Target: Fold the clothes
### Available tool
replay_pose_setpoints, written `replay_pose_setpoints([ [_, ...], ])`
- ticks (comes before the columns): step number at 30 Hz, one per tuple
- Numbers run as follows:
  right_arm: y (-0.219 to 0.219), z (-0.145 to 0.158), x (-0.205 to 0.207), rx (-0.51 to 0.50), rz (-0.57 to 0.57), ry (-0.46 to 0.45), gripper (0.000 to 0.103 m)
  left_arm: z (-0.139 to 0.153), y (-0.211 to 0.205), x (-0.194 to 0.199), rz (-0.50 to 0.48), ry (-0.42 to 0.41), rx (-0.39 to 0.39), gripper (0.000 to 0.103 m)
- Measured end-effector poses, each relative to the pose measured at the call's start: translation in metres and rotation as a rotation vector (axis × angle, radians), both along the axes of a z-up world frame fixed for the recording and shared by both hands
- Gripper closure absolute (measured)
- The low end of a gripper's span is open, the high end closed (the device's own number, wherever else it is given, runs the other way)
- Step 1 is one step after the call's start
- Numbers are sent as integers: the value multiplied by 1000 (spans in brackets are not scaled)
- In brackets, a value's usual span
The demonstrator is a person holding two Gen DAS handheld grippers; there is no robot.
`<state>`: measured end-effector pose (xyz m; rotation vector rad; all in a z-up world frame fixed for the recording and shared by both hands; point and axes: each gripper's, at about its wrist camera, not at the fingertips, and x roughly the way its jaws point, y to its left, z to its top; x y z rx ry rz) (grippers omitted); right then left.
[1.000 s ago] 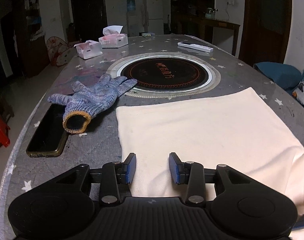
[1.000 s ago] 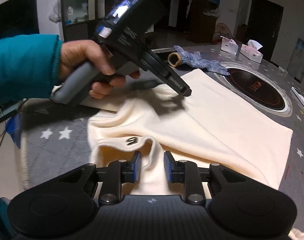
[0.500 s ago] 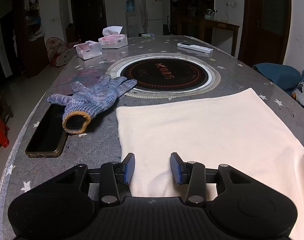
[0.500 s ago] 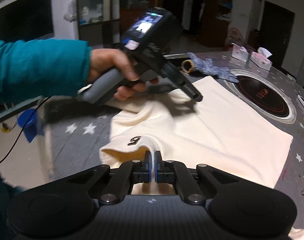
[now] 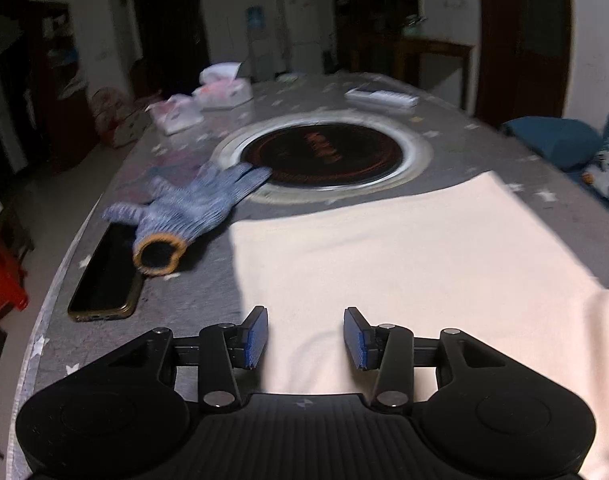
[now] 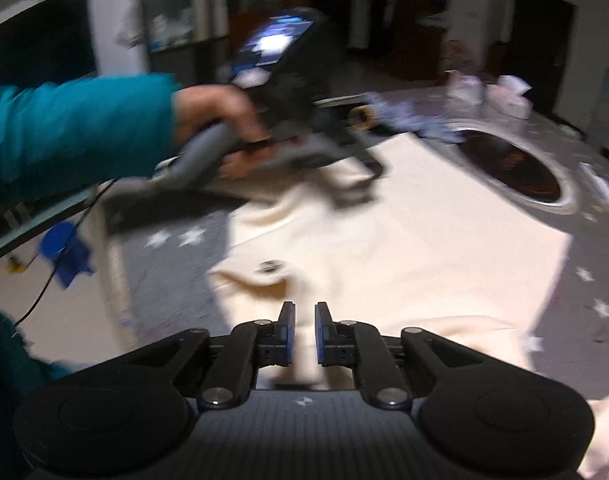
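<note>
Left wrist: smooth cream garment (image 5: 404, 256), flat.

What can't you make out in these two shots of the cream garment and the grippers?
- Right wrist view: motion blur smears the dark mark on the cream garment, so it cannot be read.
- Same view: whether the right gripper is pinching the cloth; its fingers are close, but blur hides contact.
- Left wrist view: the left gripper body covers the garment's near edge.
- Same view: the stovetop lettering is blurred.

Glove (image 5: 192, 208) and phone (image 5: 104, 276) crowd the garment's (image 5: 404, 256) left edge.
</note>
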<state>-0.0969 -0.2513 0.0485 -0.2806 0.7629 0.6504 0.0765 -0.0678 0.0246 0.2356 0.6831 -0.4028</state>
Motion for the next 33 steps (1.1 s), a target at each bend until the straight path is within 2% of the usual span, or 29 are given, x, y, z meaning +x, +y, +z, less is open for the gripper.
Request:
replay_pose_setpoints([
  [3,-21,-3,12,7,-126,-16,91,5,-9,-28,-76,-20,-26,58],
  [7,-51,-14,19,30,-269,12,91,1,-24,-63,-182,-3,-38,58],
  [11,-78,-15,6,62,-349,29,89,-1,-40,-86,-267,9,-53,58],
  [13,-91,-10,2,64,-400,6,84,0,-51,-95,-313,23,-74,58],
  [19,-135,7,12,22,-597,-113,77,6,-88,-118,-443,24,-101,51],
  [22,-153,6,28,10,-642,-99,68,4,-107,-120,-480,29,-101,49],
  [26,-167,-6,44,4,-652,-21,70,-1,-130,-122,-521,33,-90,49],
  [27,-169,-9,46,4,-649,1,72,-3,-135,-121,-525,32,-84,49],
  [28,-172,-12,48,4,-646,23,81,-4,-139,-121,-528,31,-78,50],
  [30,-173,-16,50,-2,-635,47,88,-8,-145,-119,-533,38,-70,53],
  [32,-168,-12,47,-18,-614,14,93,-12,-147,-119,-542,45,-67,75],
  [33,-166,-8,46,-20,-606,-12,94,-11,-147,-120,-553,40,-69,78],
])
